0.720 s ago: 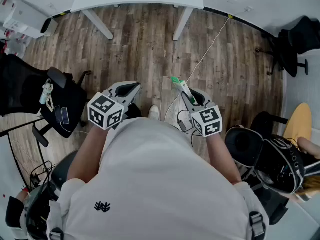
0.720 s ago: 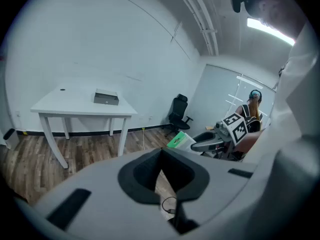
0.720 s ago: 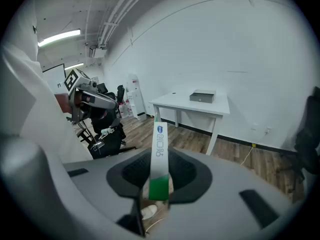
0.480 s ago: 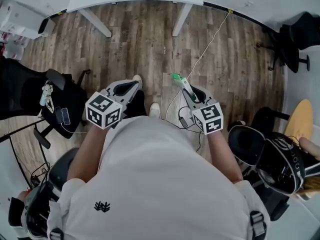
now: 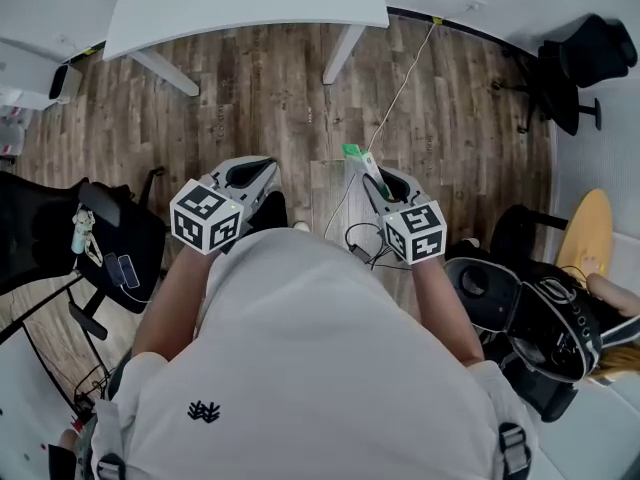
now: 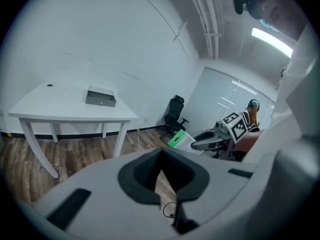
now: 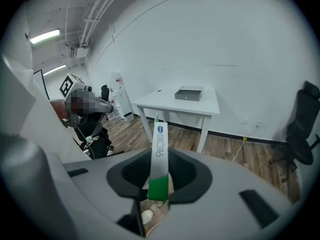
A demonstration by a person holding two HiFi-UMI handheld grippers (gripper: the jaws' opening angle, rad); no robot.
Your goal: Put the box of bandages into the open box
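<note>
My right gripper (image 5: 366, 175) is shut on the box of bandages (image 5: 357, 160), a thin white box with a green end that stands edge-on between the pads (image 7: 159, 156). It is held in the air above the wooden floor. My left gripper (image 5: 262, 174) hangs beside it at the same height, jaws together with nothing in them (image 6: 161, 170). A flat grey box (image 7: 189, 93) sits on the white table (image 5: 200, 13) ahead, also seen as the grey box (image 6: 101, 97) in the left gripper view. Whether its lid is open I cannot tell from here.
A cable (image 5: 395, 93) runs across the wooden floor from the wall to my feet. Black office chairs stand at the left (image 5: 95, 238) and far right (image 5: 575, 68). A yellow chair (image 5: 590, 238) and a dark bag (image 5: 545, 318) are at the right.
The table has come lower and nearer in the head view, and the floor has slid towards me. Both grippers keep their pose, and the right one keeps hold of the box.
</note>
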